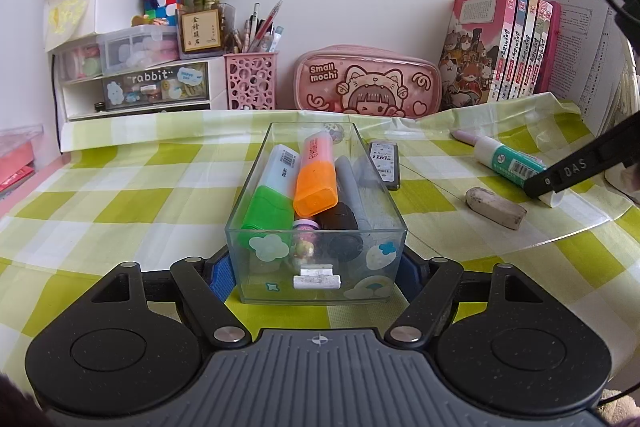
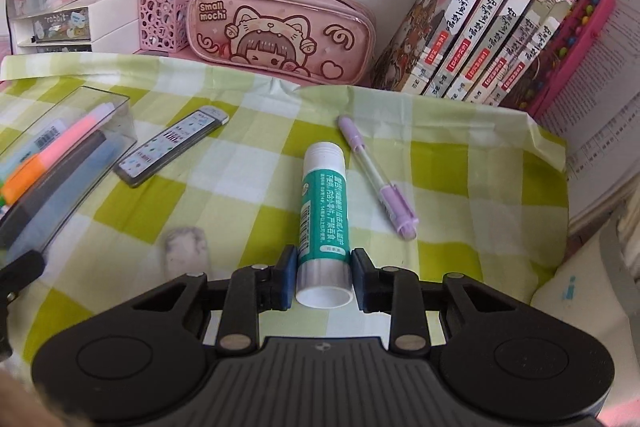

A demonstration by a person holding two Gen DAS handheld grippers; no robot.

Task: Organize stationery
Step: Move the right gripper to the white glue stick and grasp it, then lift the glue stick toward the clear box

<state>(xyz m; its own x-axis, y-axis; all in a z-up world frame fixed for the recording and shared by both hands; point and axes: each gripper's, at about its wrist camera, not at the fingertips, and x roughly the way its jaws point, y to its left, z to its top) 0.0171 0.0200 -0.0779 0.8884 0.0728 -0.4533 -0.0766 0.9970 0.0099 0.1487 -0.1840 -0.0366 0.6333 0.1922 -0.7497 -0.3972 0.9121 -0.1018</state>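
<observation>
The right gripper [image 2: 324,273] has its fingers [image 2: 286,277] either side of the glue stick [image 2: 323,211] on the checked tablecloth [image 2: 248,155].
</observation>
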